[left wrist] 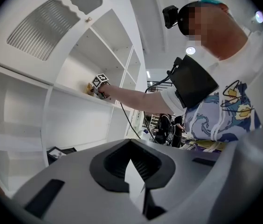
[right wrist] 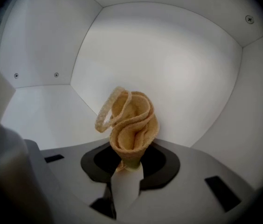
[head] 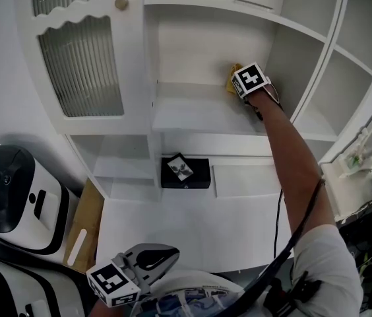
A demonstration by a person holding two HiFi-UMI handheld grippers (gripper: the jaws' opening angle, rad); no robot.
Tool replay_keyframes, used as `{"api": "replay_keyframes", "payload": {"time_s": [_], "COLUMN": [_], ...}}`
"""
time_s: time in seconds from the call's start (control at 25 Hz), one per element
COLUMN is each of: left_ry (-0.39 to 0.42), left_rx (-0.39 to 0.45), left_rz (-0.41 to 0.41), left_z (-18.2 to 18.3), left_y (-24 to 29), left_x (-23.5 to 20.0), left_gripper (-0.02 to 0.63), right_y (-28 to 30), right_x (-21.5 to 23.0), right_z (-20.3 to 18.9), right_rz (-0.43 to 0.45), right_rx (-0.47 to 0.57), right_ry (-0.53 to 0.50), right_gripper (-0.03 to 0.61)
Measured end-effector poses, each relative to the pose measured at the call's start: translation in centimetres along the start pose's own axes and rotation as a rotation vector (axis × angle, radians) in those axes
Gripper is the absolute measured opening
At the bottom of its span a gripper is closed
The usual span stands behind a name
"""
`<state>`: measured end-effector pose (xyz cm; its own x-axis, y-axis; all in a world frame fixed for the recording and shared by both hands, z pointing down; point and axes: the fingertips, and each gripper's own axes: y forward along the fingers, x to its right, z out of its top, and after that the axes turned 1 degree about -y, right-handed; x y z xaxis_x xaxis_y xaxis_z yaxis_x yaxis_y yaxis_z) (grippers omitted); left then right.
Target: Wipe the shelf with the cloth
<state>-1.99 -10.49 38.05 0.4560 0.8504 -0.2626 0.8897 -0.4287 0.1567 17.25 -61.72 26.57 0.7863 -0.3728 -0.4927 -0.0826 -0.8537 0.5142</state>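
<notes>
Right fingers: the two grey fingers of my right gripper (right wrist: 127,172) were pressed onto the lower end of the cloth (right wrist: 129,123), pinching it tight.
Cloth: a soft, yellow-tan, coarsely woven rag. It was bunched into a cone of loose folds that opened out above my fingers, with one hemmed edge curling off to the left in a loop.
Where the cloth was: far inside the open middle compartment of the cupboard, towards its right rear corner, over the shelf (head: 192,116). I could not tell whether it touched the board or the back wall.
Shelf: a flat board, smooth, painted matt white, with plain white walls to the left, right and rear, and small screw heads in the panels.
Left fingers: my left gripper (left wrist: 134,183) was held low and near my body, well apart from the shelf. Its grey fingers were pressed together with nothing between them.
Cupboard door (head: 80,65): to the left of the shelf, white, with a scalloped frame, a ribbed glass pane and a small round knob (head: 121,4).
Black box (head: 185,172): rectangular and dark, in the compartment below the shelf, with a small picture on it.
</notes>
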Motion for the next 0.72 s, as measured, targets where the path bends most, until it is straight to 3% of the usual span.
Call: {"api": "replay_keyframes", "payload": {"time_s": [0.12,0.24,0.4,0.72], "left_ry": [0.003,0.0,0.003,-0.002], "left_rx": [-0.001,-0.003,0.002,0.006], "left_rz": [-0.009,-0.004,0.004,0.046], "left_z": [-0.1,-0.2,-0.1,-0.5], "left_y": [-0.1,-0.4,-0.8,-2.5], "left_x": [0.0,-0.1,-0.1,0.1], "left_gripper": [0.012,0.012,0.012,0.012], "right_y": [-0.4,-0.9,-2.0,-3.7], "right_x": [0.9,0.8,-2.0,-12.2], "right_z": [-0.7,-0.3,2.1,8.8], "right_rz": [-0.052,-0.037,0.091,0.308], "right_rx": [-0.023,0.014,0.116,0.251], "right_ry": [-0.002,0.049,0.124,0.076], "right_gripper": [0.114,0.114,0.114,0.114]}}
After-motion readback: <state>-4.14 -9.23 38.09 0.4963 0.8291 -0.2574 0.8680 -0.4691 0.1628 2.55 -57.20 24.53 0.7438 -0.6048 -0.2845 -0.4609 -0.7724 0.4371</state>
